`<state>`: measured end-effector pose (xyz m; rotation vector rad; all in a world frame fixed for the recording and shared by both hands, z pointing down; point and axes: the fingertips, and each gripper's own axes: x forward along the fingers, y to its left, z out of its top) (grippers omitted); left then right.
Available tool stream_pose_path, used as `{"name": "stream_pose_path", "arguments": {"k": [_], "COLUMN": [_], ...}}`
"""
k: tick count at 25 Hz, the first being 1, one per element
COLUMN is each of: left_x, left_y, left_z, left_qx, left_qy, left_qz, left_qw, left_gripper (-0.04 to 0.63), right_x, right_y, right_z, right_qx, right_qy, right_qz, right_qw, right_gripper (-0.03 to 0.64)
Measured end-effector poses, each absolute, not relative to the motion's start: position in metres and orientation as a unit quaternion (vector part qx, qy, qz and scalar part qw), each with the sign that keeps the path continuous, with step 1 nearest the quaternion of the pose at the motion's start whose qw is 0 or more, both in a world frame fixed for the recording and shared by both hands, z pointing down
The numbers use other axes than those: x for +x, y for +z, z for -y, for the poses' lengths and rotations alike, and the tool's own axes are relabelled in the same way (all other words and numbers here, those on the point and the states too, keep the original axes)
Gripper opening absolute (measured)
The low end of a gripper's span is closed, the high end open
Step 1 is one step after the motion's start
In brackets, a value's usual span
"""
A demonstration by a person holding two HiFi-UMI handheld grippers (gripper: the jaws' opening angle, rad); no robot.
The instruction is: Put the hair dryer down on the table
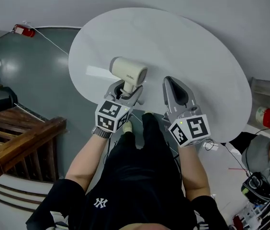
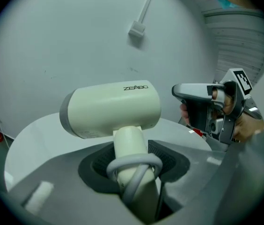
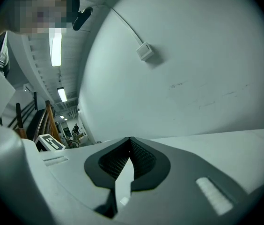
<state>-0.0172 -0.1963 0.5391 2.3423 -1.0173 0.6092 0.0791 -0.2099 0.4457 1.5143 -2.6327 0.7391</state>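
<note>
The job is not done yet, by the look of it. The hair dryer (image 1: 128,71) is off the round white surface (image 1: 197,56), held up over its near edge by the left claw (image 1: 128,91). That claw is clamped on the dryer's handle, and the jaws' dark pads press it from both sides. The barrel sits crosswise on top, so the dryer stands roughly upright. A pale cord (image 2: 134,165) loops once around the handle just above the grip.

What I judge remains is to lower the dryer until it rests on the surface, then open the jaws and draw back. Upright on its handle it would likely tip, so laying it on its side seems the safer way down.

The right claw (image 1: 175,92) holds nothing. Its jaws are drawn together with the tips meeting, and it hangs just beside the left one, over the same edge.

Both of the person's bare forearms reach forward from the body with the elbows bent. The left forearm (image 1: 84,159) angles inward, and both marker cubes face upward.
</note>
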Motion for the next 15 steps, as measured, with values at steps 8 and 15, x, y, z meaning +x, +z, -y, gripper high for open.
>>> {"name": "stream_pose_path", "arguments": {"k": [8, 15], "left_x": [-0.001, 0.014], "left_y": [0.590, 0.619], "left_z": [0.217, 0.230], "left_qx": [0.850, 0.842], "left_qy": [0.268, 0.298], "left_qz": [0.359, 0.356], "left_qw": [0.276, 0.275], "left_gripper": [0.196, 0.198], "right_x": [0.091, 0.111], "right_y": [0.477, 0.498], "right_z": [0.232, 0.241], "right_qx": [0.483, 0.490], "right_qy": [0.261, 0.280], "right_qz": [0.836, 0.825], "right_qw": [0.017, 0.017], "right_gripper": [0.021, 0.022]}}
